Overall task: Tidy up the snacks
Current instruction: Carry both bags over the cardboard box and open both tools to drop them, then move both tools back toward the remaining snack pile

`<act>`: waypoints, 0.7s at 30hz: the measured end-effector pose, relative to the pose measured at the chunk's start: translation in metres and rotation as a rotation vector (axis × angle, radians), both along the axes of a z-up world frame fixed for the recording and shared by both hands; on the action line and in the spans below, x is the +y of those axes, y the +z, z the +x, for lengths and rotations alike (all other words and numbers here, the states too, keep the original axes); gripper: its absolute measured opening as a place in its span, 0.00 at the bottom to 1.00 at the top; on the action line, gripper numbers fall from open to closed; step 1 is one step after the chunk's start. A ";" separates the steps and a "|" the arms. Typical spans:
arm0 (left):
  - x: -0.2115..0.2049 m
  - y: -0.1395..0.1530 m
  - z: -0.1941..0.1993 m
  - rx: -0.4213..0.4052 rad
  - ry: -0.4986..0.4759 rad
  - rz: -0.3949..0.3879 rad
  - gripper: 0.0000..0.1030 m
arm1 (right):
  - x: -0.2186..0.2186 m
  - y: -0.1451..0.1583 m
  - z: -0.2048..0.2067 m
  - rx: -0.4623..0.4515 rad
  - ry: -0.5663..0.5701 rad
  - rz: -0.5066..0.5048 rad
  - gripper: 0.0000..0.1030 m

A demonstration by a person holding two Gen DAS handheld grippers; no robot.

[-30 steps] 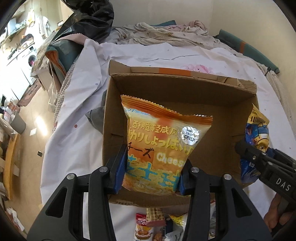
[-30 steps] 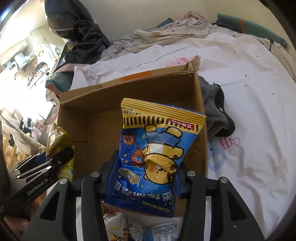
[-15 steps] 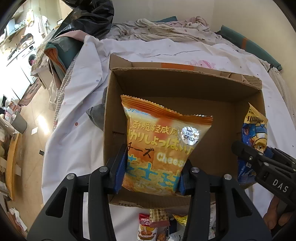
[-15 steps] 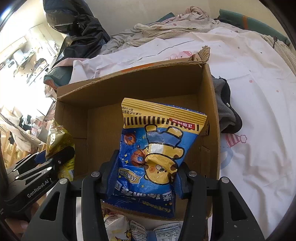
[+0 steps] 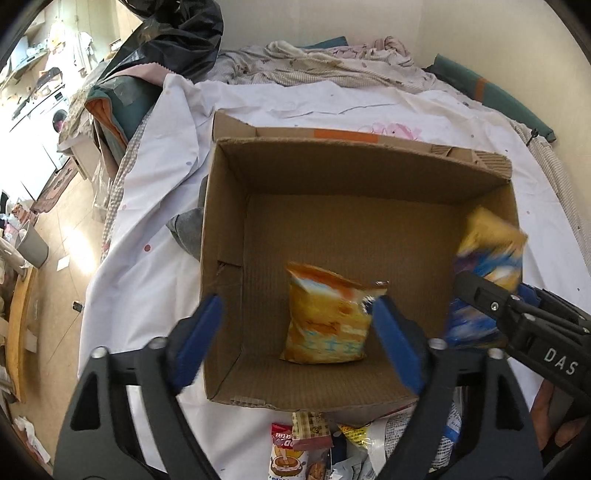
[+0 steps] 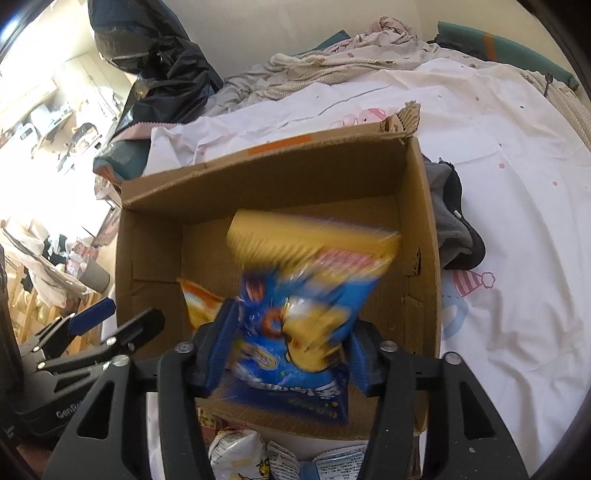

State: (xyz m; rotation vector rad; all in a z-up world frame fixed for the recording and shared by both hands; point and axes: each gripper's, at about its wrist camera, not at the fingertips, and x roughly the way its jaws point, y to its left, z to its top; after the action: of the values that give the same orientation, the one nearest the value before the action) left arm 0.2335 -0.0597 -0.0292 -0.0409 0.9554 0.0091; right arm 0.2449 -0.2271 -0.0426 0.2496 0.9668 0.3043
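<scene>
An open cardboard box (image 5: pixel 354 166) stands on a white bedsheet. An orange cheese-snack bag (image 5: pixel 327 321) lies loose on the box floor. My left gripper (image 5: pixel 295 317) hangs above it, its jaws opening wide and touching nothing. In the right wrist view the same box (image 6: pixel 266 173) fills the middle. My right gripper (image 6: pixel 291 332) is over the box's near right side with its jaws opening. A blue and yellow bear-print snack bag (image 6: pixel 310 280) is between them, blurred and slipping forward. That blue bag (image 5: pixel 487 258) and the right gripper (image 5: pixel 517 314) show at the right of the left wrist view.
Several loose snack packets (image 5: pixel 295 443) lie on the sheet just before the box's near wall. A grey garment (image 6: pixel 454 229) is bunched against the box's right side. A black plastic bag (image 5: pixel 177 33) and crumpled bedding sit behind. The bed's edge and the floor (image 5: pixel 62 258) are at left.
The left jaws have spread apart and the orange bag has dropped from them onto the box floor. The right jaws have loosened and the blue bag has tipped forward, blurred in motion.
</scene>
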 end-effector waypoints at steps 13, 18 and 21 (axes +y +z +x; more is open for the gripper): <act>0.016 0.018 -0.019 -0.067 0.021 -0.028 0.83 | -0.011 0.023 -0.012 -0.057 -0.042 0.032 0.79; 0.027 0.035 -0.036 -0.121 0.044 -0.028 0.96 | -0.018 0.033 -0.030 -0.060 -0.046 0.058 0.79; 0.035 0.041 -0.047 -0.137 0.049 -0.034 0.98 | -0.020 0.040 -0.044 -0.064 -0.038 0.068 0.80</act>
State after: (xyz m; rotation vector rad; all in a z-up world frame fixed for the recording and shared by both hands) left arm 0.1861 -0.0245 0.0122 -0.0952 0.8170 0.0353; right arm 0.2009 -0.2468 -0.0028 0.3182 0.8888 0.3089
